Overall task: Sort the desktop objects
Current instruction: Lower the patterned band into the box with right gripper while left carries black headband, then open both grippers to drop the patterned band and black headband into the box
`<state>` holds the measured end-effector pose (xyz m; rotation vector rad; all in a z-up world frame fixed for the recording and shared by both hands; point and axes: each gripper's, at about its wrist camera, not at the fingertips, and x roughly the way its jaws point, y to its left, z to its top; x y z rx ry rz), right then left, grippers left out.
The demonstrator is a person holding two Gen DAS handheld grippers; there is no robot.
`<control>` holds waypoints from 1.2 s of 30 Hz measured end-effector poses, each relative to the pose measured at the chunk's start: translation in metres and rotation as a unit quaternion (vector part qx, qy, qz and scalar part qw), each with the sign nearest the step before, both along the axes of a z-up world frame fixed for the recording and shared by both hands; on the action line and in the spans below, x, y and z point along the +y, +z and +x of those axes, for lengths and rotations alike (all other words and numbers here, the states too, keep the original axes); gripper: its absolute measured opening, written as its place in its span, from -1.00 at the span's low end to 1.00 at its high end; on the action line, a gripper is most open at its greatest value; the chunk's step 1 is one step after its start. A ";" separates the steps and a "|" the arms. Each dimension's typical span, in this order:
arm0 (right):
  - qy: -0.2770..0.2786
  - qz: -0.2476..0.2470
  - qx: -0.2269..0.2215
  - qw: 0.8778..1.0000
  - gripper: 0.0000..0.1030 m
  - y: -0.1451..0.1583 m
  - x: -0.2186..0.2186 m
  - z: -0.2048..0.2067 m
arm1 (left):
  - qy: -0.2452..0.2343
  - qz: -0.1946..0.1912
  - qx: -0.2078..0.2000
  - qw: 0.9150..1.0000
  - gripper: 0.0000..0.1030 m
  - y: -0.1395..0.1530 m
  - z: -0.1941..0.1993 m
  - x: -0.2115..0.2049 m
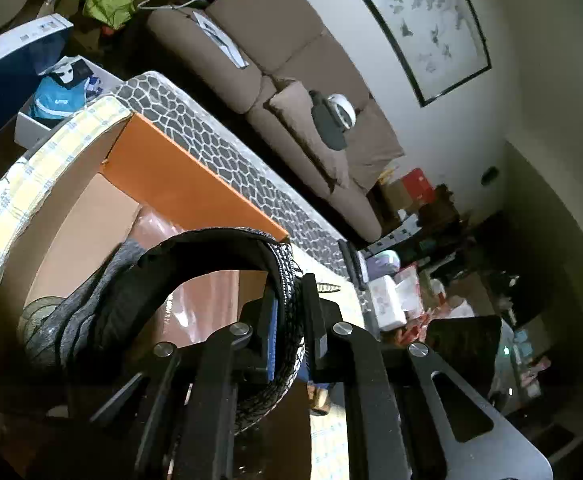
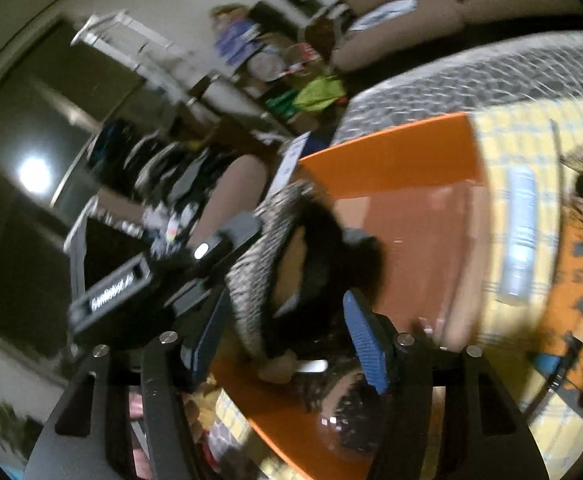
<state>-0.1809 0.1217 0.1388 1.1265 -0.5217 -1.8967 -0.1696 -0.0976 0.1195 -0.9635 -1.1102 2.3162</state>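
Support: table with a yellow-and-white checked cloth [image 2: 491, 152] over a grey pebble-patterned cover [image 1: 227, 152], the pebble band running along the far edge beyond the jaws.

On the cloth:
- Orange box [image 1: 179, 184], open, cardboard-brown inside, lay directly ahead of and beneath both sets of jaws; contents blurred.
- Pale cylindrical bottle [image 2: 521, 232], lying on its side, was right of the right jaws, just beside the box.
- Orange-and-dark patterned item [image 2: 575, 280], further right; kind could not be told.
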 end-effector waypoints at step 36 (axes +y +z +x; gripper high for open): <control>-0.096 0.194 0.017 0.976 0.25 -0.020 0.002 -0.021 | 0.008 -0.083 -0.073 0.994 -0.54 -0.024 -0.021 0.016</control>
